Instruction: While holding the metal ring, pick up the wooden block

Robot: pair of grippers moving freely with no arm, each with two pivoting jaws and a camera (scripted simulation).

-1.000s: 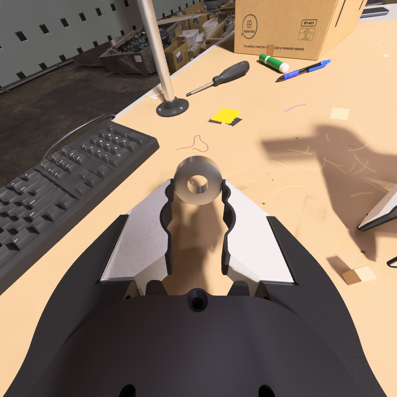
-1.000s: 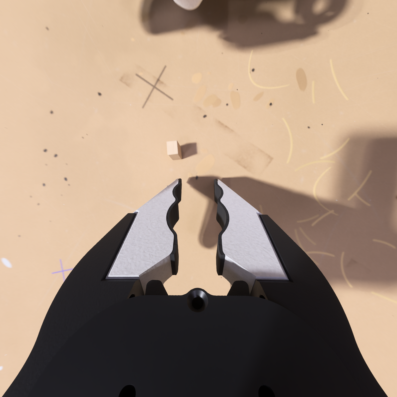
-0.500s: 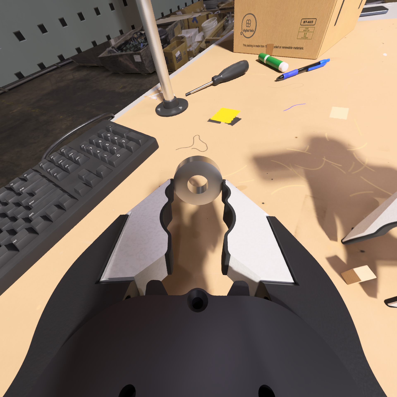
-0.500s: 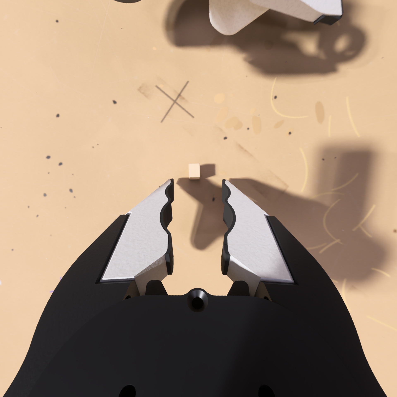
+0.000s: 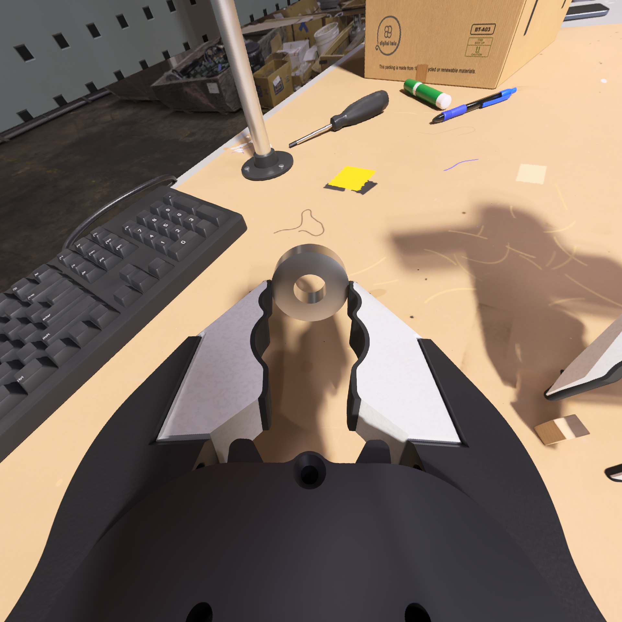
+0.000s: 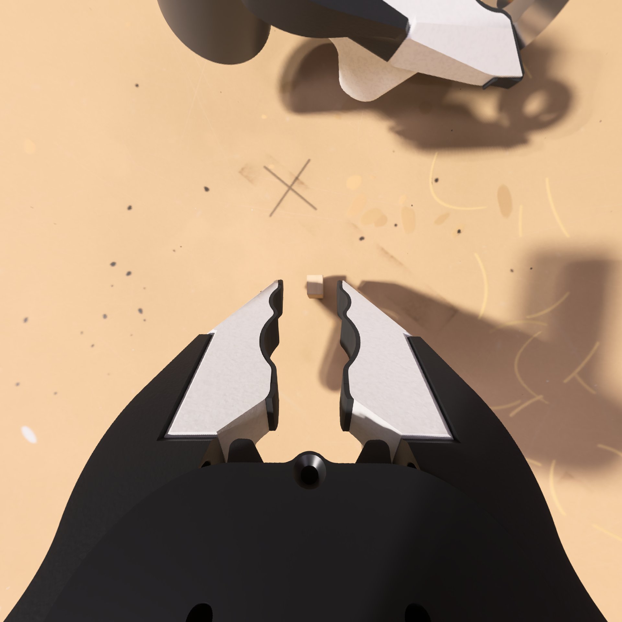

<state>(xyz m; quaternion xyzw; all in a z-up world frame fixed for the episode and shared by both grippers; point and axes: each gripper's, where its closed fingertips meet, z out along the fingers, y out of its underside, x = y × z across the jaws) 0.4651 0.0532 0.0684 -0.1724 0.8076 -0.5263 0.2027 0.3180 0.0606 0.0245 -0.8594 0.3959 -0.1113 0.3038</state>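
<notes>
My left gripper [image 5: 309, 286] is shut on the metal ring [image 5: 309, 282], a thick grey ring with a round hole, held between the fingertips above the table. The small pale wooden block [image 6: 314, 286] lies on the tan table. My right gripper [image 6: 309, 286] points down at it, open, with the block between the two fingertips and nearer the right one. In the left wrist view the block [image 5: 561, 429] lies at the right, below the right gripper's finger [image 5: 585, 370]. The left gripper [image 6: 420, 43] shows at the top of the right wrist view.
A black keyboard [image 5: 101, 286] lies at the left table edge. A metal pole on a round base [image 5: 266, 161], a screwdriver [image 5: 343, 116], a green glue stick [image 5: 426, 93], a blue pen [image 5: 474, 104], a yellow note [image 5: 351, 178] and a cardboard box [image 5: 447, 37] stand farther off.
My right gripper has moved forward and down, so the block now lies between its fingertips; its jaws opened wider. The left gripper with the ring has stayed nearly still.
</notes>
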